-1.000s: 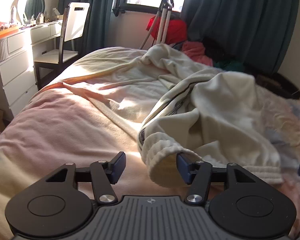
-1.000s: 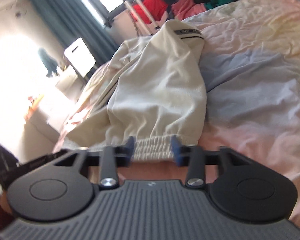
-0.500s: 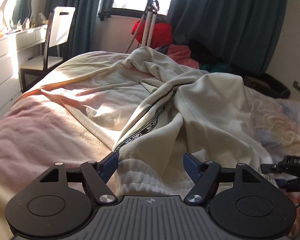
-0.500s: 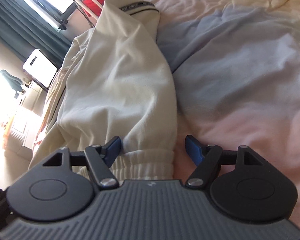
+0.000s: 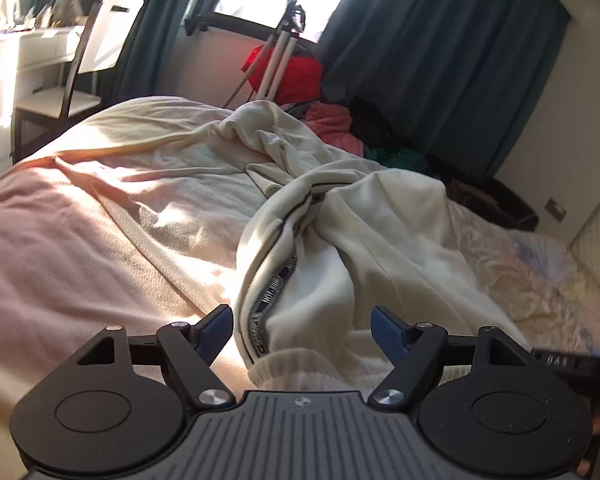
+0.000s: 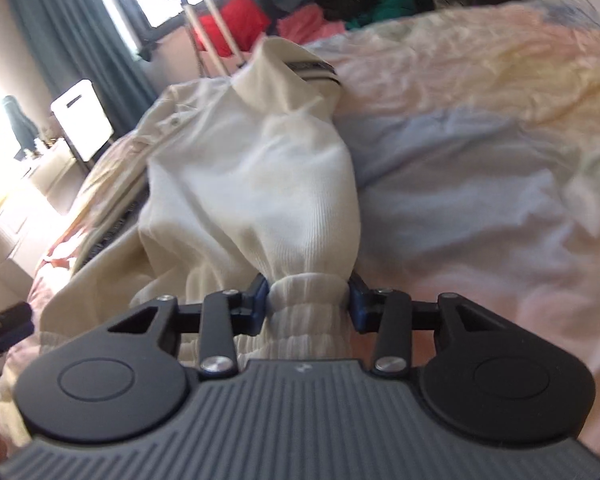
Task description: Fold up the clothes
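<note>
Cream sweatpants (image 5: 364,248) with a dark printed side stripe lie crumpled on the bed. My left gripper (image 5: 303,322) is open, its blue pads on either side of one ribbed leg cuff (image 5: 308,372), not pinching it. My right gripper (image 6: 307,300) is shut on the other ribbed cuff (image 6: 308,308), bunching it between the pads; that leg (image 6: 256,184) stretches away toward the window and is lifted off the bed. The right gripper's tip shows at the left wrist view's right edge (image 5: 568,362).
The bed (image 5: 80,240) has a pink and cream blanket and a pastel sheet (image 6: 480,184). A white chair (image 5: 100,48) and dresser stand at the left. A red bag (image 5: 288,68), a pile of clothes (image 5: 340,128) and dark curtains are behind the bed.
My right gripper has closed on the ribbed cuff and lifted it. My left gripper has stayed open and its cuff now lies closer between the fingers.
</note>
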A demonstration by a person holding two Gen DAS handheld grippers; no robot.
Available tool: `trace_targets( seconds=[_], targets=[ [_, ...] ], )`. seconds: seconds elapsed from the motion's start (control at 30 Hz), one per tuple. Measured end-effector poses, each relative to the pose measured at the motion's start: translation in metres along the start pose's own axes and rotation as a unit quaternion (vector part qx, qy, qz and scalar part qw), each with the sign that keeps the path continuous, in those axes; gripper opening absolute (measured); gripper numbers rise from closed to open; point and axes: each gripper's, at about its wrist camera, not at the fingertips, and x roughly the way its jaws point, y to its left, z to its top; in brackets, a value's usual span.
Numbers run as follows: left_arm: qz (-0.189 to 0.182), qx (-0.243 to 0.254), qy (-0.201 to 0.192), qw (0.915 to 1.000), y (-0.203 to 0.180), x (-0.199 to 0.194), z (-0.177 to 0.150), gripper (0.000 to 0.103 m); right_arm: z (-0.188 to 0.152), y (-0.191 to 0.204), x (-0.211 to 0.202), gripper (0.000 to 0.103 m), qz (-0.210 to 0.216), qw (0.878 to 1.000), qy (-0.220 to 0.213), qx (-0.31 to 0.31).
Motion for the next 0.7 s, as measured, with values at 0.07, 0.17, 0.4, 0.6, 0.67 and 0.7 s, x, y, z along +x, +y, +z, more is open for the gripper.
trace_targets(
  seconds=[0.07,0.17,0.4,0.6,0.67,0.7],
  targets=[
    [0.007,-0.044,0.028,0.9986,0.012,0.015,-0.001,0.077,-0.001,-0.014,0.007,0.044,0.010,0.999,0.021,0.046],
    [-0.001,-0.106,0.071,0.9918,0.028,0.038,-0.009,0.068,0.000,-0.029,0.009,0.045,0.034,0.994,0.025,0.105],
    [-0.024,-0.119,0.108,0.9867,0.024,0.069,-0.022,0.049,-0.002,-0.025,0.006,0.046,0.044,0.994,0.002,0.100],
    [-0.021,-0.196,0.026,0.9799,0.043,0.051,0.009,0.014,-0.012,-0.016,0.014,0.045,0.101,0.987,0.051,0.117],
    [-0.010,-0.193,-0.016,0.9811,0.050,0.040,0.042,0.013,-0.021,0.006,0.013,0.044,0.145,0.980,0.068,0.120],
    [-0.006,-0.191,-0.036,0.9810,0.055,0.034,0.060,0.013,-0.025,0.019,0.013,0.044,0.166,0.976,0.076,0.121]
  ],
)
